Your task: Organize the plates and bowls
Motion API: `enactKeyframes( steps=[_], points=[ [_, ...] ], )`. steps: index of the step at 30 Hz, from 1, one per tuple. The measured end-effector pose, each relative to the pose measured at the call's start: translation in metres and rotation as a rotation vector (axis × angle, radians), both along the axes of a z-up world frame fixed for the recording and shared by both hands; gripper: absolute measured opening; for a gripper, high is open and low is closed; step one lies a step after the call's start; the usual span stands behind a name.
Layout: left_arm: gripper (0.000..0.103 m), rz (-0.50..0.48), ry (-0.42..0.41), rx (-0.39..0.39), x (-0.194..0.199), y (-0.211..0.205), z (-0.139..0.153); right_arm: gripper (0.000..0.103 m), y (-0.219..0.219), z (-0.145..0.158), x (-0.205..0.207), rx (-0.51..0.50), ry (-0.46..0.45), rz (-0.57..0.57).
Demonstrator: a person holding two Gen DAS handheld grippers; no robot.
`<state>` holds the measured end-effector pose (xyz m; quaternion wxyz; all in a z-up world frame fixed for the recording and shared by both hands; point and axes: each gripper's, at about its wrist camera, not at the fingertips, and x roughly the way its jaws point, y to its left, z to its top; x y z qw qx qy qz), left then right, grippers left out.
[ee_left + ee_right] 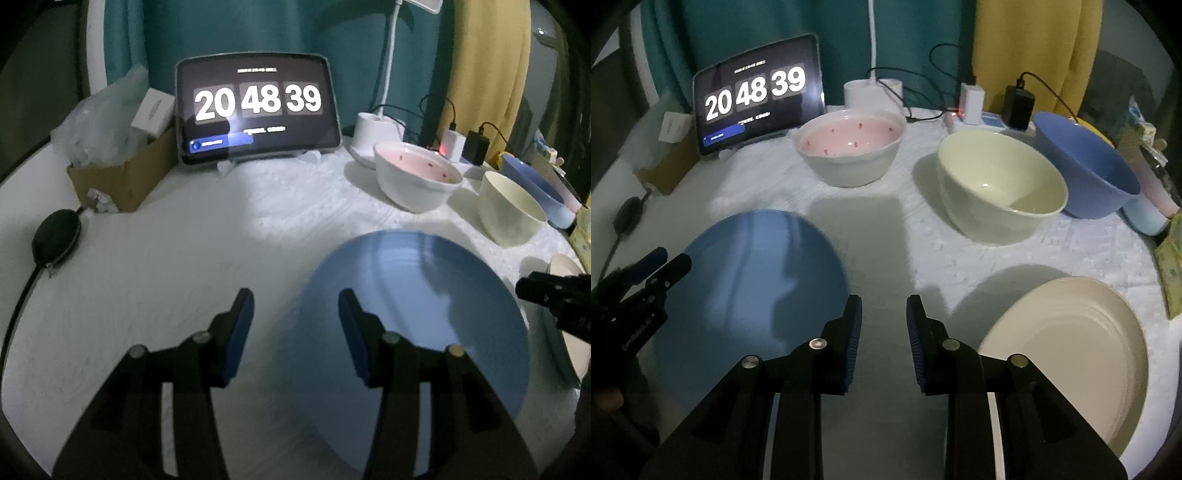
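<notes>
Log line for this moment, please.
left gripper open, over blue plate edge | right gripper open, empty, between blue plate and cream plate | three bowls unstacked

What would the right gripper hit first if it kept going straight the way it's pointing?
Probably bare white tablecloth first; the right gripper aims between the round blue plate and cream plate. Depth is unclear.

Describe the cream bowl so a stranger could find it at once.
Start at the tablet showing the clock. Three bowls run rightward from it: pink bowl, cream bowl, blue bowl. It is the middle one, plain pale cream inside and out, without the pink bowl's specks.
</notes>
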<state>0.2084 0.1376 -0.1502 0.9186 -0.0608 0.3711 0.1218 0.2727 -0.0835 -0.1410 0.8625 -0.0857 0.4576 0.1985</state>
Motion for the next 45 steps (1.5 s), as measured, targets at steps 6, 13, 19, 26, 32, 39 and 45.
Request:
enactKeyframes(
  steps=[6, 13, 19, 26, 32, 39, 45],
  points=[
    [0.049, -0.012, 0.04, -0.028, -0.002, 0.005, -0.007, 0.027, 0.008, -0.007, -0.001, 0.005, 0.018, 0.015],
    [0.049, -0.044, 0.117, -0.058, 0.004, 0.003, -0.018, 0.027, 0.015, -0.02, -0.003, 0.012, 0.047, 0.026],
    [0.049, -0.054, 0.124, -0.051, 0.006, 0.0, -0.018, 0.027, 0.016, -0.025, -0.002, 0.016, 0.056, 0.022],
    [0.048, -0.072, 0.124, -0.054, 0.007, -0.001, -0.019, 0.027, 0.016, -0.032, -0.003, 0.035, 0.067, 0.033],
    [0.041, -0.097, 0.12, -0.066, 0.007, -0.005, -0.018, 0.026, 0.017, -0.034, -0.005, 0.045, 0.062, 0.048],
    [0.037, -0.109, 0.12, -0.064, 0.006, -0.009, -0.017, 0.026, 0.018, -0.034, -0.009, 0.046, 0.058, 0.055],
    [0.037, -0.115, 0.124, -0.091, 0.005, -0.007, -0.017, 0.026, 0.016, -0.033, -0.009, 0.047, 0.055, 0.056]
  ],
)
